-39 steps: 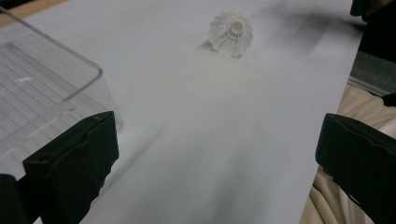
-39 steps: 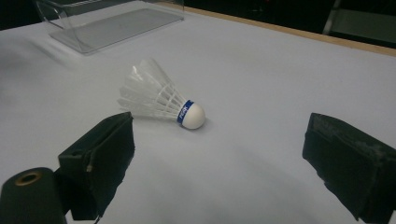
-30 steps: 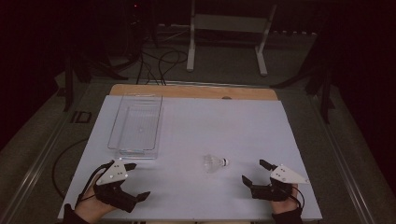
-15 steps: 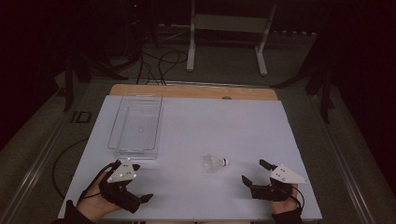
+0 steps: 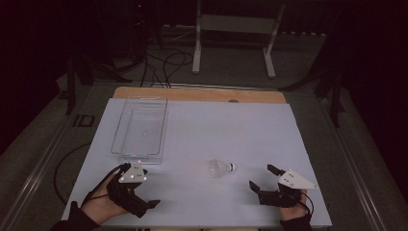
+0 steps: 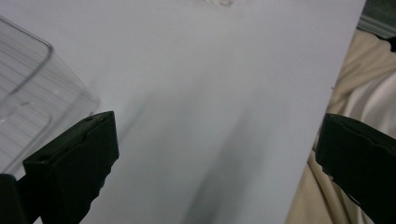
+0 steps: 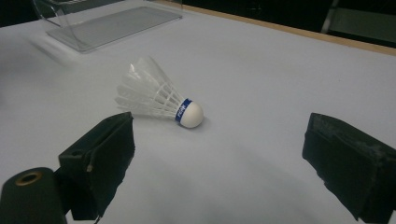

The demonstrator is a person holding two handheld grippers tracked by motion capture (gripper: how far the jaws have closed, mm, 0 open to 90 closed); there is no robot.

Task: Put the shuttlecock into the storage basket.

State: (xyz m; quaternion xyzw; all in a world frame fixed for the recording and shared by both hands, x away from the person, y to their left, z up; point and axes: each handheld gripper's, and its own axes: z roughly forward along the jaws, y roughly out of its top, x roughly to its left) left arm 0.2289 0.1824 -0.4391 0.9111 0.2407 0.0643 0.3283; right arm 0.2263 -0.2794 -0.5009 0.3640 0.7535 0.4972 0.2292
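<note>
with both grippers' jaws spread wide and empty, the right gripper (image 5: 263, 181) should close gently on the shuttlecock (image 7: 159, 100) lying on its side to the left, near its cork rather than the feathers, while the left gripper (image 5: 139, 188) waits near the clear tray (image 5: 139, 127).

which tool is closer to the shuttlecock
The right tool: the shuttlecock lies on its side just ahead of its open jaws, cork toward it. The left tool sits farther off, by the clear tray.
</note>
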